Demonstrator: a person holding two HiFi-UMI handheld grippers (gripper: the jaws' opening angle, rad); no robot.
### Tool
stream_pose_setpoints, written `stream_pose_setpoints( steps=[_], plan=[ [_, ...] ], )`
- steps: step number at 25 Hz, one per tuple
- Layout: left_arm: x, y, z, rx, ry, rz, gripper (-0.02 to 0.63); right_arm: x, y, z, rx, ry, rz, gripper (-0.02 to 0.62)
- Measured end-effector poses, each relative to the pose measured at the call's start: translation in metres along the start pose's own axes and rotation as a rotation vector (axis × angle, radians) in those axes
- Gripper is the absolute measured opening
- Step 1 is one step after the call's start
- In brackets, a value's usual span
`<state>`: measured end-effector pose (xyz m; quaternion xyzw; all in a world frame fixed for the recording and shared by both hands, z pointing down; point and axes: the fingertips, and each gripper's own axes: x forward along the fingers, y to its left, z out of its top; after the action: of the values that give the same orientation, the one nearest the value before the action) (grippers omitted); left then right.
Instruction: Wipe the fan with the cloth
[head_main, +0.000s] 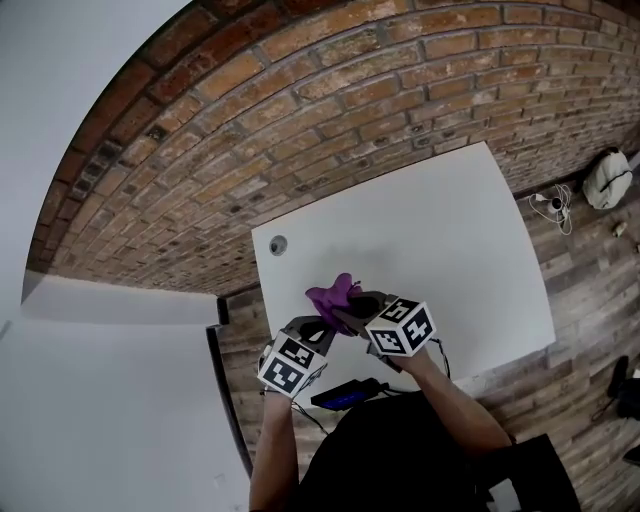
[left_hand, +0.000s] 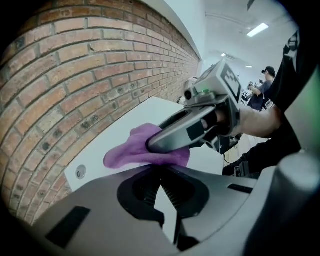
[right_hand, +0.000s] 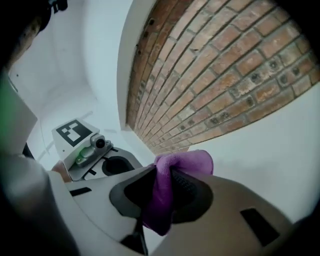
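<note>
Over near edge of white table (head_main: 430, 230): pinching purple cloth (head_main: 333, 295) in right gripper (head_main: 350, 312), with jaws clamped on a bunched fold, loose end poking toward table's middle. Just left of that, above same edge: holding left gripper (head_main: 320, 326) with jaws together, tips right at cloth's lower edge; can't tell if any fabric caught. Farther up table, near back left corner: round grommet (head_main: 277, 245). Beyond table's far edge: brick wall (head_main: 250, 120).

The cloth (head_main: 331, 295) is purple, table (head_main: 450, 250) white, brick wall (head_main: 300, 120) reddish-brown.
</note>
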<state>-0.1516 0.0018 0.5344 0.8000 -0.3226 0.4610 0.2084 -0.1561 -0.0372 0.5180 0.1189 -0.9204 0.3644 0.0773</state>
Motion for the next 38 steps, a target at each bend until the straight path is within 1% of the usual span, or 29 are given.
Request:
stream_pose_setpoints(
  steps=[2, 3, 6, 7, 8, 9, 10, 11, 13, 14, 15, 16, 18, 20, 23, 25, 27, 29, 31, 33, 35, 36, 38],
  plan=[
    [0.0, 0.001, -0.001, 0.003, 0.008, 0.002, 0.005, -0.009, -0.023, -0.006, 0.076, -0.055, -0.03, 0.074],
    [0.0, 0.002, -0.001, 0.002, 0.012, -0.001, 0.005, -0.011, -0.038, -0.016, 0.107, -0.05, -0.058, 0.075],
    [-0.002, 0.0, -0.002, -0.007, 0.015, -0.01, 0.005, -0.011, -0.073, -0.065, 0.187, 0.074, -0.127, 0.074],
    [-0.002, 0.0, -0.002, -0.011, 0.013, -0.012, 0.005, -0.013, -0.078, -0.075, 0.224, 0.087, -0.136, 0.074],
    [-0.002, 0.0, -0.002, -0.015, 0.01, -0.013, 0.005, -0.017, -0.08, -0.076, 0.267, 0.068, -0.138, 0.074],
    [-0.002, 0.0, -0.001, -0.017, 0.007, -0.013, 0.005, -0.022, -0.079, -0.069, 0.311, 0.022, -0.126, 0.074],
    [-0.002, 0.0, -0.001, -0.018, 0.007, -0.014, 0.005, -0.028, -0.074, -0.057, 0.354, -0.038, -0.097, 0.074],
    [-0.002, 0.0, -0.001, -0.018, 0.008, -0.014, 0.005, -0.032, -0.066, -0.042, 0.396, -0.105, -0.047, 0.074],
    [-0.002, 0.0, -0.001, -0.014, 0.013, -0.014, 0.005, -0.036, -0.043, -0.012, 0.464, -0.211, 0.092, 0.074],
    [-0.001, 0.0, -0.001, -0.014, 0.014, -0.014, 0.005, -0.034, -0.032, -0.004, 0.475, -0.232, 0.15, 0.074],
    [-0.001, 0.0, -0.001, -0.014, 0.015, -0.014, 0.005, -0.03, -0.025, -0.001, 0.469, -0.231, 0.181, 0.074],
    [-0.001, 0.0, -0.001, -0.015, 0.015, -0.013, 0.005, -0.025, -0.022, -0.003, 0.454, -0.219, 0.183, 0.074],
    [-0.001, -0.001, -0.001, -0.015, 0.017, -0.011, 0.005, -0.018, -0.031, -0.012, 0.462, -0.221, 0.15, 0.074],
    [-0.001, 0.0, -0.001, -0.012, 0.021, -0.009, 0.005, -0.016, -0.048, -0.024, 0.516, -0.246, 0.114, 0.074],
    [-0.001, 0.0, -0.001, -0.014, 0.022, -0.007, 0.005, -0.01, -0.063, -0.047, 0.568, -0.221, 0.077, 0.074],
    [-0.001, 0.0, -0.001, -0.02, 0.02, -0.008, 0.005, -0.007, -0.067, -0.062, 0.568, -0.171, 0.058, 0.074],
    [-0.001, 0.0, -0.001, -0.025, 0.017, -0.009, 0.005, -0.009, -0.077, -0.073, 0.54, -0.118, 0.004, 0.074],
    [-0.001, 0.0, -0.001, -0.03, 0.013, -0.011, 0.005, -0.016, -0.087, -0.073, 0.533, -0.112, -0.043, 0.074],
    [-0.001, 0.0, 0.0, -0.031, 0.011, -0.011, 0.005, -0.024, -0.087, -0.059, 0.549, -0.157, -0.025, 0.074],
    [-0.001, 0.0, 0.0, -0.03, 0.014, -0.008, 0.005, -0.027, -0.078, -0.042, 0.578, -0.209, 0.034, 0.074],
    [-0.002, -0.001, 0.0, -0.029, 0.018, -0.006, 0.005, -0.021, -0.066, -0.037, 0.615, -0.225, 0.089, 0.074],
    [-0.002, -0.001, 0.0, -0.028, 0.02, -0.006, 0.005, -0.017, -0.062, -0.04, 0.632, -0.22, 0.097, 0.074],
    [-0.001, -0.001, -0.001, -0.026, 0.022, -0.007, 0.005, -0.01, -0.064, -0.05, 0.643, -0.204, 0.07, 0.074]
  ],
)
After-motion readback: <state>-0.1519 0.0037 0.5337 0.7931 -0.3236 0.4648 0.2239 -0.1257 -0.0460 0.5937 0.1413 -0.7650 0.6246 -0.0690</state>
